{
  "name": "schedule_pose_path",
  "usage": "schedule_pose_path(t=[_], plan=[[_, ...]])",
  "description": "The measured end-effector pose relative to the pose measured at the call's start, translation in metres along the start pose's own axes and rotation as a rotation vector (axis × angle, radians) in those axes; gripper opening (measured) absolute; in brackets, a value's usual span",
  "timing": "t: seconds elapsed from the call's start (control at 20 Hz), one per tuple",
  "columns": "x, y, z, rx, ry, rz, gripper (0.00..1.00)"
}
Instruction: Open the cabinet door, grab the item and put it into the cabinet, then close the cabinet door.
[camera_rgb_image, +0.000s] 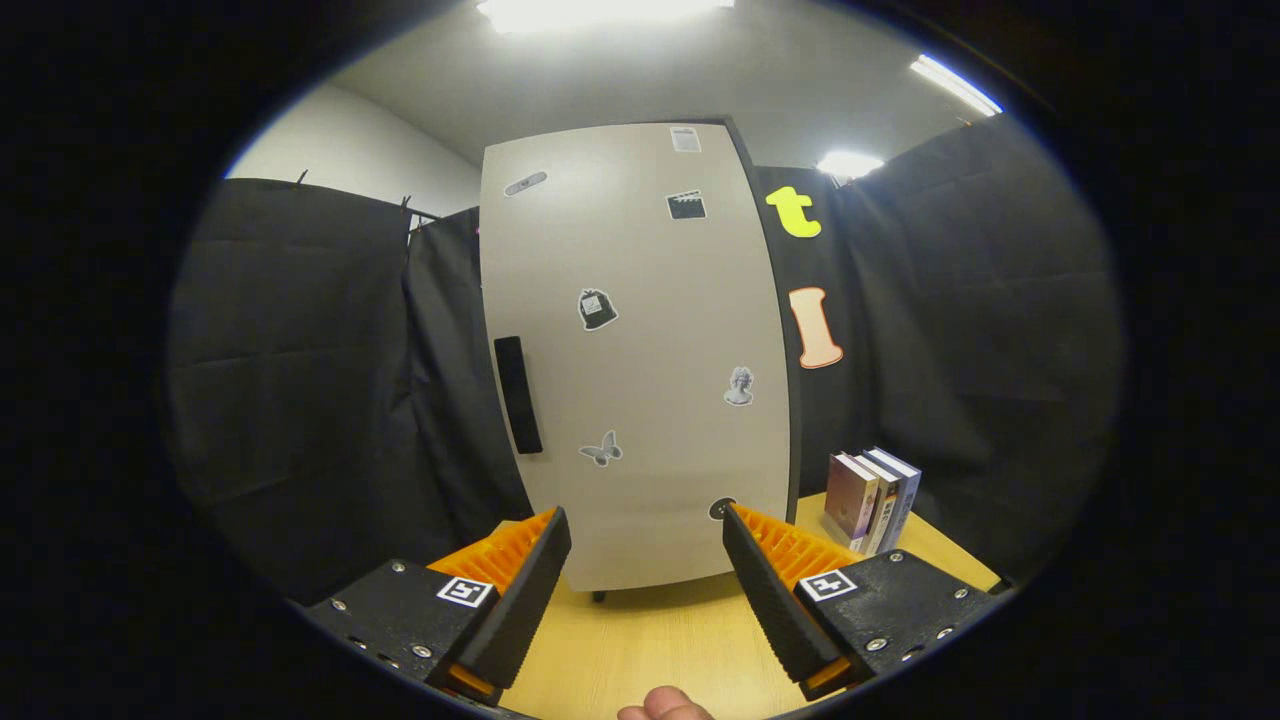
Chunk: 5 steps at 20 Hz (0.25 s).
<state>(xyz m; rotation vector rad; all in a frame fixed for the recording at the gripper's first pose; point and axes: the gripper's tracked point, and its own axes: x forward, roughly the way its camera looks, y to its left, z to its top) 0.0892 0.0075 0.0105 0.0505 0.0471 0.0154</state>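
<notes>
While the cabinet (640, 350) stands upright on the wooden table (650, 640) straight ahead, its pale door (660, 440) lies flat against the body, with no gap showing along either long edge, so it reads as closed. A dark vertical handle (518, 394) sits on the door's left side, about halfway up, and small stickers dot the panel. The gripper (647, 560) hangs low in front of the cabinet's foot with its fingers (530, 590) spread wide and nothing between them; the bare tabletop and the bottom edge of the door show through the gap. To the right of the cabinet, near the right finger and a little beyond it, a short row of books (872, 498) stands upright on the table, just beside the cabinet's right flank; these are most likely the item meant for the cabinet, though nothing else on the table is in sight to compare. A fingertip (665, 705) of the person holding the tool shows just behind the fingers. A closed door with the books outside fits a moment when the door is yet to be opened; it could also fit a late moment if some other item is already inside, and the interior is hidden. If opening is the step in hand, I judge it calls for lifting the tool up and left to the handle, bringing the spread fingers around its narrow bar, pressing them together and pulling along the door's swing, with the hinge apparently on the right.
</notes>
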Motion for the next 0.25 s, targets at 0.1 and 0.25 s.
schedule_pose_path(t=[0.1, 0.25], plan=[[-0.0001, -0.0002, -0.0043, 0.005, 0.013, -0.005, 0.95], [0.0033, 0.0, -0.0062, 0.027, 0.014, 0.001, 0.95]])
